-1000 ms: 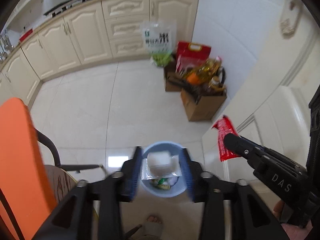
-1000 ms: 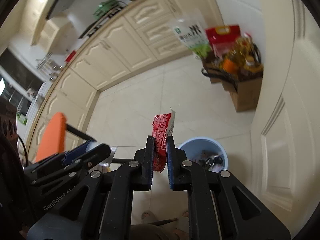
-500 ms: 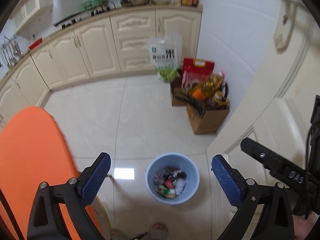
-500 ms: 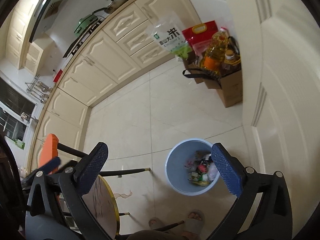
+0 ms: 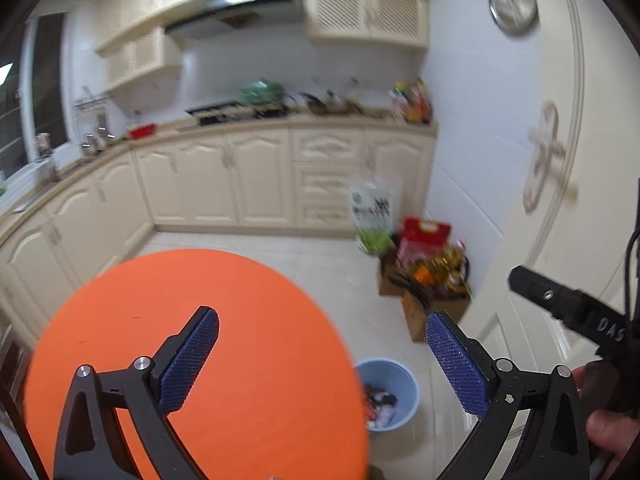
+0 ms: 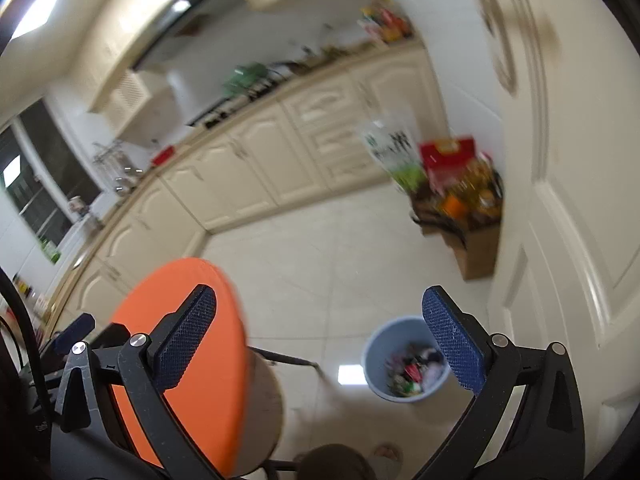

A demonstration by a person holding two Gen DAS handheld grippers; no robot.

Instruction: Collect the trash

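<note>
A light blue bin [image 5: 410,396] with mixed trash [image 5: 380,402] inside stands on the pale tiled floor, low between my left gripper's fingers. My left gripper [image 5: 320,316] hovers above the round orange tabletop [image 5: 240,300], its jaws opening wide with nothing between them. In the right wrist view the bin [image 6: 374,372] shows beside the right blue pad [image 6: 452,344], with colourful trash [image 6: 412,372] in it. My right gripper [image 6: 319,291] is open and holds nothing. Its black body [image 5: 576,312] juts in at the right of the left wrist view, with a person's hand [image 5: 608,428] below it.
Cardboard boxes with oil bottles and bags [image 5: 432,280] [image 6: 472,216] stand by the wall past the bin. A cream panelled door [image 6: 568,220] fills the right side. Cream cabinets [image 5: 240,176] line the far wall. The orange table [image 6: 224,320] is at lower left, a foot [image 6: 384,452] at the bottom.
Both grippers let go: the white packet and the red wrapper left the jaws, which opened wide. Both hands then rose and drew back; the bin looks smaller and the orange table slid under the left gripper.
</note>
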